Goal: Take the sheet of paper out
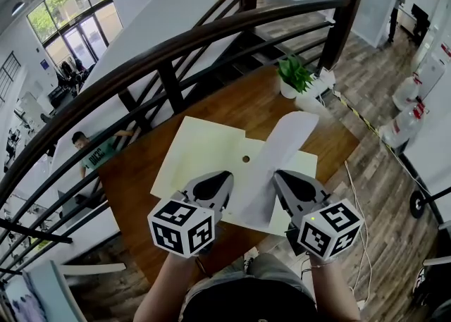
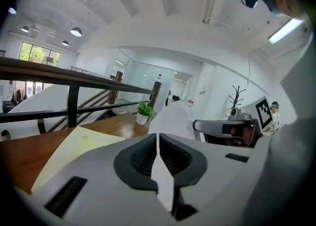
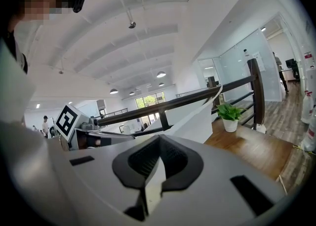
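Observation:
A white sheet of paper [image 1: 276,158] rises off a pale yellow folder [image 1: 201,150] that lies flat on the wooden table [image 1: 130,187]. My left gripper [image 1: 225,177] is shut on the sheet's near left edge, and my right gripper [image 1: 277,177] is shut on its near right edge. In the left gripper view the sheet [image 2: 172,117] runs up from between the closed jaws [image 2: 158,147]. In the right gripper view the paper [image 3: 200,120] likewise leaves the closed jaws [image 3: 157,157] and curls upward. Part of the folder is hidden under the sheet.
A small potted plant [image 1: 294,76] in a white pot stands at the table's far edge. A dark railing [image 1: 169,51] curves behind the table over a stairwell. Wood floor with a cable [image 1: 356,194] lies to the right.

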A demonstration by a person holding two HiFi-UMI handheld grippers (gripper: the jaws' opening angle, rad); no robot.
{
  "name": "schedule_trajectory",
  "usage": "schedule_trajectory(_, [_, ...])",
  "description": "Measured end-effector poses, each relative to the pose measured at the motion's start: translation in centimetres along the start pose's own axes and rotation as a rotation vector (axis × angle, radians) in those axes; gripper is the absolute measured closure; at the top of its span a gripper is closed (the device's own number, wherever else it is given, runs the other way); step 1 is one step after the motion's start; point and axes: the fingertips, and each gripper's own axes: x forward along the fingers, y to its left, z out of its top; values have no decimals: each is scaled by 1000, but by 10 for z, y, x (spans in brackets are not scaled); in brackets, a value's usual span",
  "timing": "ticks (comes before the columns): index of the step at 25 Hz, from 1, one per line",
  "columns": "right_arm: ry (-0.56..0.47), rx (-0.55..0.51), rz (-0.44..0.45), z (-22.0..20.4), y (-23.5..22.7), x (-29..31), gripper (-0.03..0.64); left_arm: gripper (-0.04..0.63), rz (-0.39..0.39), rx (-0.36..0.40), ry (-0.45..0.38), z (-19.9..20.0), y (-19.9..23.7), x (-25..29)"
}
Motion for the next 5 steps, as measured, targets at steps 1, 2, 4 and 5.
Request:
schedule_trajectory(1, [-1, 0, 1, 0, 0, 0, 591, 566, -5, -2, 3, -1, -1, 1])
schedule_trajectory(2, [-1, -1, 2, 0, 1, 1, 591, 566, -11, -4, 5, -1, -1, 1])
schedule_trajectory(4, [-3, -1, 3, 2, 1, 2, 591, 566, -24, -8, 8, -1, -2, 2])
schedule_trajectory(5, [-4, -1, 3, 2, 1, 2, 591, 566, -30, -11, 9, -1, -3, 3])
